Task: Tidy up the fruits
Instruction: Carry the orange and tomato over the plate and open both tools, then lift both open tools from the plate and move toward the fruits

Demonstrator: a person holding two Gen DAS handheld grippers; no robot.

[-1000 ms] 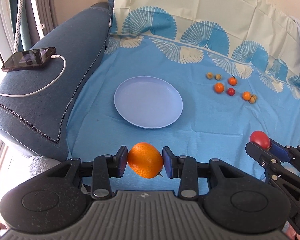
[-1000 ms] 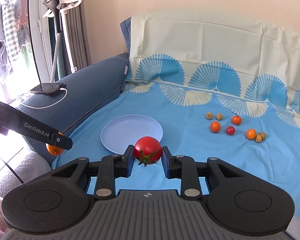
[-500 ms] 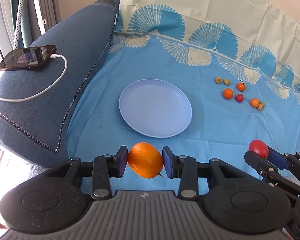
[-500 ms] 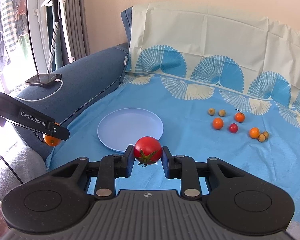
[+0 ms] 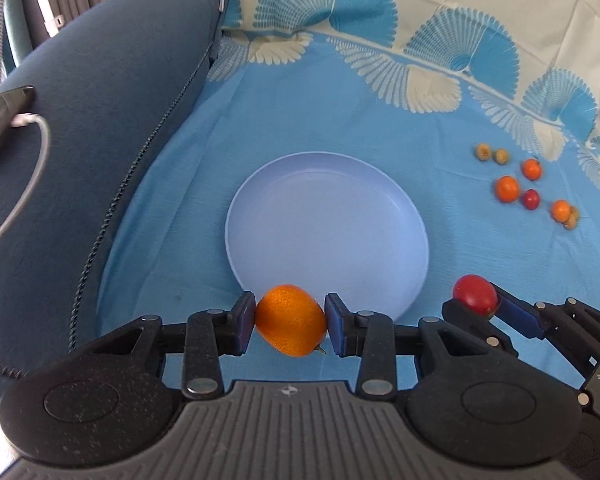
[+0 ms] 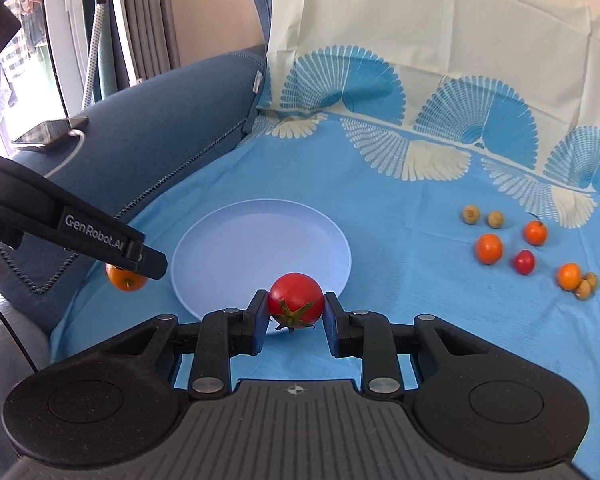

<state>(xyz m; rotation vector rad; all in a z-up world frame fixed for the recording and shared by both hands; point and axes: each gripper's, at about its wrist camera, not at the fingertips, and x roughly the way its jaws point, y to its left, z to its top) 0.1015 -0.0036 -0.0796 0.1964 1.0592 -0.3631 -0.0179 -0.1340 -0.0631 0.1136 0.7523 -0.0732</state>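
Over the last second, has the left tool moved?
Yes. The left tool, clamping the orange, has come forward toward the plate, which looms larger.

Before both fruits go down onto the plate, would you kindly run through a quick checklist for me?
1. Left hand-held gripper pinching the orange: ok.
2. Right hand-held gripper pinching the tomato: ok.
3. Plate has nothing on it: ok.
4. Plate lies flat on the blue cloth: ok.
5. Small fruits lie apart from the plate: ok.
6. Height of either fruit above the plate: cannot tell.
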